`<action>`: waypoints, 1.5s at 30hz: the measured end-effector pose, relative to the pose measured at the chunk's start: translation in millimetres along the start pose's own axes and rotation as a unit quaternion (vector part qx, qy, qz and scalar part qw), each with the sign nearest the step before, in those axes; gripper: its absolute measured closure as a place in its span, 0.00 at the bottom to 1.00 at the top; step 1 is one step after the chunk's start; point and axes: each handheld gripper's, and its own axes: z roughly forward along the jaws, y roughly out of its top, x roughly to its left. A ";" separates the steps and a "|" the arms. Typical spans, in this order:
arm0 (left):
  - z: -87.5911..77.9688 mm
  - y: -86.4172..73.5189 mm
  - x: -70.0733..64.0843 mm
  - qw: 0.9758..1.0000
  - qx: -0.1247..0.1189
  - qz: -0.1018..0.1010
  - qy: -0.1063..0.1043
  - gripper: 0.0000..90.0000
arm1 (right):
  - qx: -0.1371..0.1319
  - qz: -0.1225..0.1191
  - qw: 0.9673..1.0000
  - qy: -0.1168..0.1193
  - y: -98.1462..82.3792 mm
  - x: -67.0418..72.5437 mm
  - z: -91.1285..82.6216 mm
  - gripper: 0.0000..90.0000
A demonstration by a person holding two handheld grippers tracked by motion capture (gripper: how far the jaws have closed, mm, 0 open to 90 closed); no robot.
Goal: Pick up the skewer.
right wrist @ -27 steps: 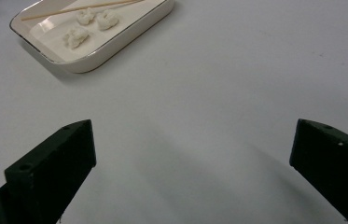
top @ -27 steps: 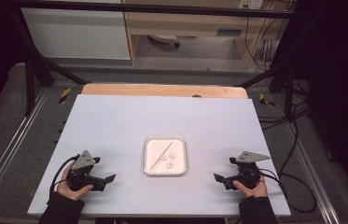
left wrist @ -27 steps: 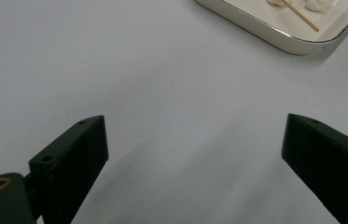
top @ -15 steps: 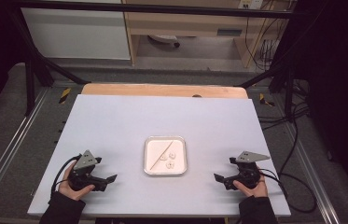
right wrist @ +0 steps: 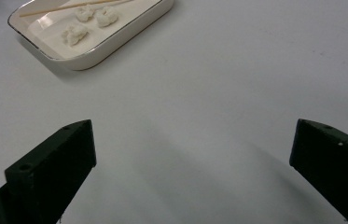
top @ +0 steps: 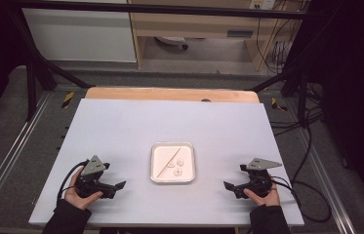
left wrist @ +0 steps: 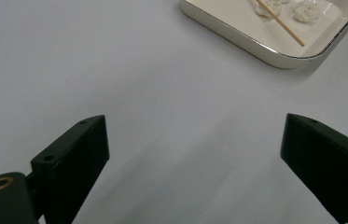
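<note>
A white square tray (top: 188,148) with a thin metal rim sits near the middle of the table's front half. In it lie a thin wooden stick (top: 169,162) and a few small white lumps (top: 179,167). My left gripper (top: 117,187) rests on the table left of the tray, held by a hand, jaws wide apart with nothing between them. Over on the tray's other side, my right gripper (top: 229,187) rests open and empty. The left gripper view has the tray (left wrist: 237,35) at top right; the right gripper view has the tray (right wrist: 129,35) at top left.
The pale grey tabletop (top: 170,126) has a wooden strip (top: 170,94) along its far edge. Metal frame rails run along both sides, and cables (top: 306,146) trail on the floor at right. Shelving stands beyond the table.
</note>
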 end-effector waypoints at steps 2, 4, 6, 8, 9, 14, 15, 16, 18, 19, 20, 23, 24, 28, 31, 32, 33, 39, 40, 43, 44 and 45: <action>0.0 1.9 -1.2 1.000 -0.002 -0.002 -0.001 0.09 | 0.001 0.000 1.000 -0.001 0.0 0.0 0.1 0.01; -0.1 5.1 -3.1 1.000 -0.003 -0.004 -0.001 0.09 | 0.002 -0.001 1.000 -0.001 -0.2 -0.2 0.3 0.01; 0.1 6.3 -3.8 1.000 -0.002 -0.004 -0.001 0.08 | 0.003 0.000 1.000 -0.001 -0.2 0.0 0.3 0.01; 0.8 8.7 -5.4 1.000 0.000 -0.002 0.001 0.08 | 0.004 -0.001 1.000 0.000 -0.2 -0.1 0.5 0.01; 1.1 10.2 -6.2 1.000 0.000 -0.002 0.003 0.09 | 0.004 -0.003 1.000 -0.002 -0.3 -0.3 0.6 0.01; 3.0 19.3 -12.1 1.000 0.005 0.003 0.005 0.09 | 0.002 -0.003 1.000 -0.003 -0.1 -0.1 -0.1 0.01; 3.0 19.3 -12.1 1.000 0.005 0.003 0.005 0.09 | 0.002 -0.003 1.000 -0.003 -0.1 -0.1 -0.1 0.01; 3.6 21.1 -13.4 1.000 0.007 0.005 0.006 0.09 | 0.003 -0.004 1.000 -0.002 -0.1 -0.1 -0.3 0.01; 5.1 24.6 -15.9 1.000 0.011 0.008 0.007 0.09 | 0.004 -0.003 1.000 -0.002 -0.2 0.1 -0.1 0.01; 6.5 28.3 -18.5 1.000 0.013 0.010 0.007 0.09 | 0.004 -0.003 1.000 -0.002 -0.2 0.1 -0.1 0.01; 7.3 30.3 -19.7 1.000 0.013 0.010 0.007 0.10 | 0.005 -0.003 1.000 -0.003 -0.1 0.1 -0.1 0.01; 8.8 34.4 -22.5 1.000 0.014 0.012 0.006 0.10 | 0.004 -0.004 1.000 -0.003 0.0 0.1 -0.6 0.01; 10.5 38.5 -25.6 1.000 0.014 0.017 0.005 0.10 | 0.004 -0.004 1.000 -0.003 0.0 0.1 -0.6 0.01; 14.2 46.2 -30.4 1.000 0.016 0.020 0.004 0.10 | 0.007 -0.005 1.000 -0.005 -0.1 0.2 -1.0 0.01; 15.5 50.2 -32.9 1.000 0.016 0.022 0.005 0.11 | 0.006 -0.005 1.000 -0.005 0.0 0.2 -1.1 0.01; 16.0 52.2 -34.0 1.000 0.016 0.023 0.005 0.11 | 0.006 -0.005 1.000 -0.005 -0.1 0.3 -0.8 0.01; 16.6 53.9 -35.2 1.000 0.015 0.022 0.005 0.11 | 0.006 -0.005 1.000 -0.004 -0.1 0.3 -0.6 0.01; 23.0 65.6 -41.4 0.999 0.020 0.022 0.011 0.13 | 0.008 -0.004 1.000 -0.002 -0.2 0.7 -0.2 0.01; 24.4 67.7 -42.6 0.999 0.021 0.022 0.011 0.14 | 0.008 -0.004 1.000 -0.003 -0.2 0.6 -0.2 0.01; 32.1 75.9 -48.8 0.999 0.029 0.025 0.010 0.14 | 0.008 -0.005 1.000 -0.002 -0.2 0.6 0.0 0.01; 32.1 75.9 -48.8 0.999 0.029 0.025 0.010 0.14 | 0.008 -0.005 1.000 -0.002 -0.2 0.6 0.0 0.01; 34.1 77.8 -50.1 0.999 0.031 0.024 0.010 0.15 | 0.009 -0.005 1.000 -0.003 -0.3 0.4 0.2 0.01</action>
